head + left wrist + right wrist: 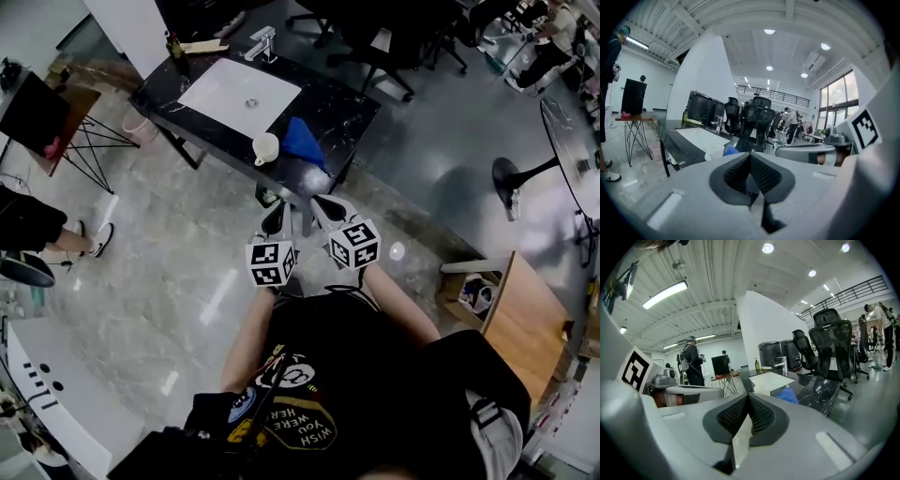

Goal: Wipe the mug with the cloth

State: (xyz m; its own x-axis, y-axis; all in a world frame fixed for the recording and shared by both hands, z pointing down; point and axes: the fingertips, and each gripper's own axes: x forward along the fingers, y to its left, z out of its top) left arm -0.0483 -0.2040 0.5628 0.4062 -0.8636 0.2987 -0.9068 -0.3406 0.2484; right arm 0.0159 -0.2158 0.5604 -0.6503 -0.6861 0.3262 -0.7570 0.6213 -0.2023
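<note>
From the head view, the mug [266,148] stands near the front edge of the black table [342,108]. The blue cloth [303,141] lies just beside it, on its right. The left hand-held gripper [275,217] and the right hand-held gripper [326,208] are side by side, short of the table and apart from both things.

In the left gripper view, the left hand-held gripper [750,154] has its jaws pressed together and holds nothing. The mug [708,157] is ahead, a little to the left. The cloth [730,151] is just past it.

In the right gripper view, the right hand-held gripper [747,397] is closed tight and holds nothing too. The cloth [787,394] lies ahead on the table [820,385], a little to the right.
</note>
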